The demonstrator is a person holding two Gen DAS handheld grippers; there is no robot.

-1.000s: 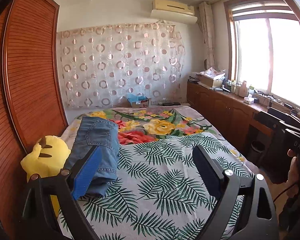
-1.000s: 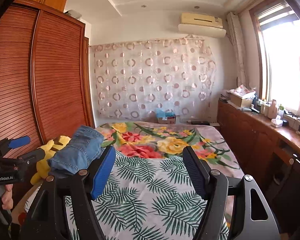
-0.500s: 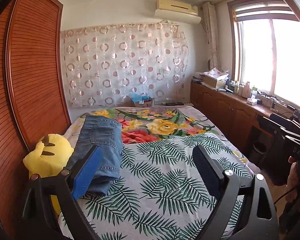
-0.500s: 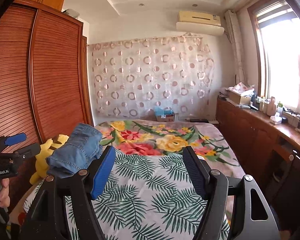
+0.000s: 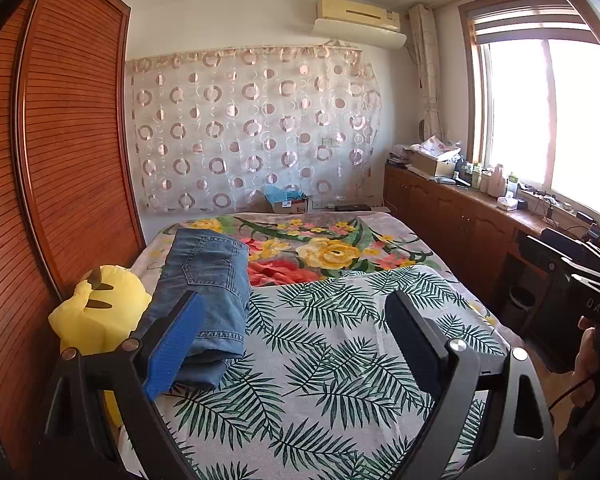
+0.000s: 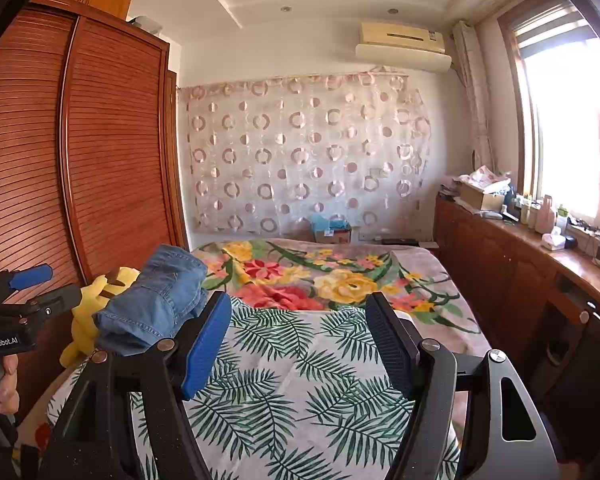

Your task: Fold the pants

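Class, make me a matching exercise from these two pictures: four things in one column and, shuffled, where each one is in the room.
Things:
1. folded jeans
2. yellow plush toy
3. air conditioner
4. cardboard box

Places:
A. high on the far wall
B. beyond the bed's far end, below the curtain
C. on the bed's left side
D. between the jeans and the wardrobe

Pairs: 1-C, 2-D, 3-A, 4-B

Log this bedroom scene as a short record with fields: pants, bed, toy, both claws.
pants: folded jeans lying on the bed's left side
bed: leaf-print sheet over a floral blanket
toy: yellow plush beside the jeans, against the wardrobe
left claw: open, holding nothing
right claw: open, holding nothing
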